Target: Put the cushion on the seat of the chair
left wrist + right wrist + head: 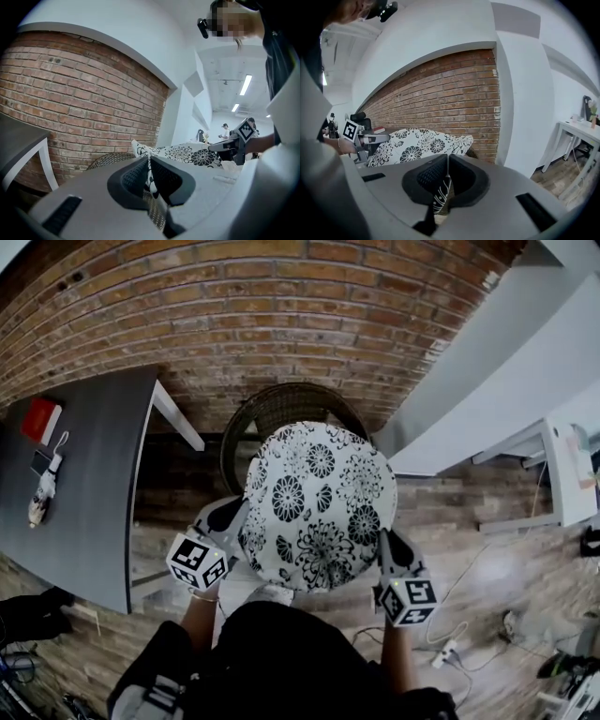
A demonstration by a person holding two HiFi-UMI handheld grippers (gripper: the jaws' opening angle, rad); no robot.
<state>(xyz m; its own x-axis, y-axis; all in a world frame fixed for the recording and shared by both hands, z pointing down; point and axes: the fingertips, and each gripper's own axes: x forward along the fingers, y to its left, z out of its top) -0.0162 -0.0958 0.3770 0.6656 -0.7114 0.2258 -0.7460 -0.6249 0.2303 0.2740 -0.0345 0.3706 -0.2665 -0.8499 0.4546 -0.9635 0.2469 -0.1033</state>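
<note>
Above the wicker chair [286, 409] by the brick wall [234, 315], the floral cushion [319, 502] hung between both grippers. The left gripper [225, 521] pinched its left edge, and the right gripper [386, 545] clamped its right edge, both jaw pairs nearly closed on fabric.

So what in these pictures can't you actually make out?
Seat of the chair: head view, the cushion covers it; only the wicker back shows.
The small things on the grey table: head view, too small to name.
Gap between cushion and seat: gripper views, the left gripper and right gripper, both clamped on the cushion's edge, block everything below with their own bodies.
</note>
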